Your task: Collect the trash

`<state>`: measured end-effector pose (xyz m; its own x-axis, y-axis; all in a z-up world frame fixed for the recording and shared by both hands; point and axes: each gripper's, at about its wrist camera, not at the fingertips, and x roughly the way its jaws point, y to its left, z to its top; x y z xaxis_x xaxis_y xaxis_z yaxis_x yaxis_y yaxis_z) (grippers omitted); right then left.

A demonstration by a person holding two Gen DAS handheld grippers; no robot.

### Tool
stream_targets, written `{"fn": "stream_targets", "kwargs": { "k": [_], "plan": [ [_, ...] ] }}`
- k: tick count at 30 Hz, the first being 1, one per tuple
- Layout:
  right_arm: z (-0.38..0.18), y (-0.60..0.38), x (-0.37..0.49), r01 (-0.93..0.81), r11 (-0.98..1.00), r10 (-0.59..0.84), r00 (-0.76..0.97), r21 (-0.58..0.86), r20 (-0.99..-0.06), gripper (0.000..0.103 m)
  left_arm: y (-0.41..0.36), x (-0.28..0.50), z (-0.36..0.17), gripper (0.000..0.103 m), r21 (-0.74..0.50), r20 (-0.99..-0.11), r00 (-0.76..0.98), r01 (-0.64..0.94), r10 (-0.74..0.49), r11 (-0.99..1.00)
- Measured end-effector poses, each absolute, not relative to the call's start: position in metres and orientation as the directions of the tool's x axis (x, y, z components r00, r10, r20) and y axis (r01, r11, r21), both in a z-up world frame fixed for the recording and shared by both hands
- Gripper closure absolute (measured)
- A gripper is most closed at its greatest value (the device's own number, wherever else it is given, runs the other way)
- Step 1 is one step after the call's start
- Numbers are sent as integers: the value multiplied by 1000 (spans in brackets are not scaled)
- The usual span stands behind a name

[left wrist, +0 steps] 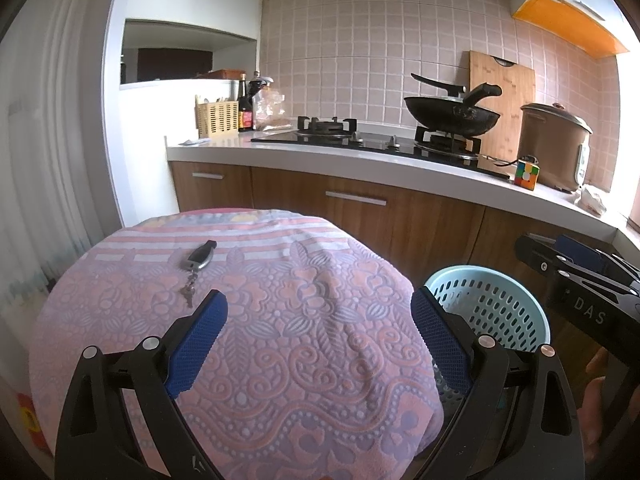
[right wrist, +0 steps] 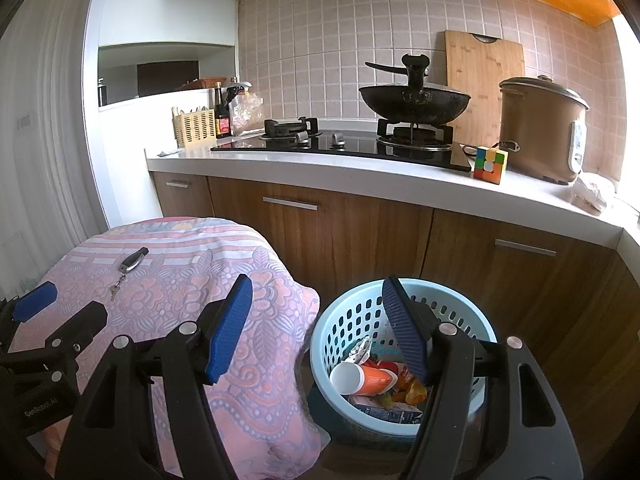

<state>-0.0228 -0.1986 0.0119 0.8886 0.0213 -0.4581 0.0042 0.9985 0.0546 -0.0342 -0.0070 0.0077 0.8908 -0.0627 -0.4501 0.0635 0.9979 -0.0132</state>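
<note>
Blue perforated basket (right wrist: pixel 404 360) holding trash including a white-and-orange cup (right wrist: pixel 362 378), your right gripper (right wrist: pixel 316 328) jaws spread and empty, your left gripper (left wrist: pixel 320 320) likewise spread over the patterned cloth (left wrist: pixel 256 320), key fob (left wrist: pixel 199 258) on it.

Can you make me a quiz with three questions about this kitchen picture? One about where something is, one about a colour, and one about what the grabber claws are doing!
1. Where does the key fob lie?
A. in the basket
B. on the patterned cloth
C. on the stove

2. What colour is the basket with the trash in it?
A. light blue
B. red
C. black

3. How does the right gripper stand?
A. shut on a cup
B. shut on the key fob
C. open, holding nothing

Answers:
1. B: the key fob and its keys rest on the pink patterned cloth.
2. A: its holed plastic wall is light blue, and an orange and white cup lies inside.
3. C: its blue pads stand wide apart with nothing between them; the left gripper is open too.
</note>
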Motion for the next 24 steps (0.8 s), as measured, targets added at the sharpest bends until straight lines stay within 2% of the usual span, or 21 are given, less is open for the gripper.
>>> {"fn": "stream_targets", "kwargs": {
  "k": [20, 24],
  "plan": [
    [10, -201, -28, 13, 998, 17, 889, 61, -457, 39, -13, -38, 9, 13, 15, -438, 898, 45, -34, 999],
    [10, -201, -28, 16, 998, 14, 889, 62, -459, 39, -12, -37, 8, 8, 1, -453, 891, 47, -41, 999]
  ]
}}
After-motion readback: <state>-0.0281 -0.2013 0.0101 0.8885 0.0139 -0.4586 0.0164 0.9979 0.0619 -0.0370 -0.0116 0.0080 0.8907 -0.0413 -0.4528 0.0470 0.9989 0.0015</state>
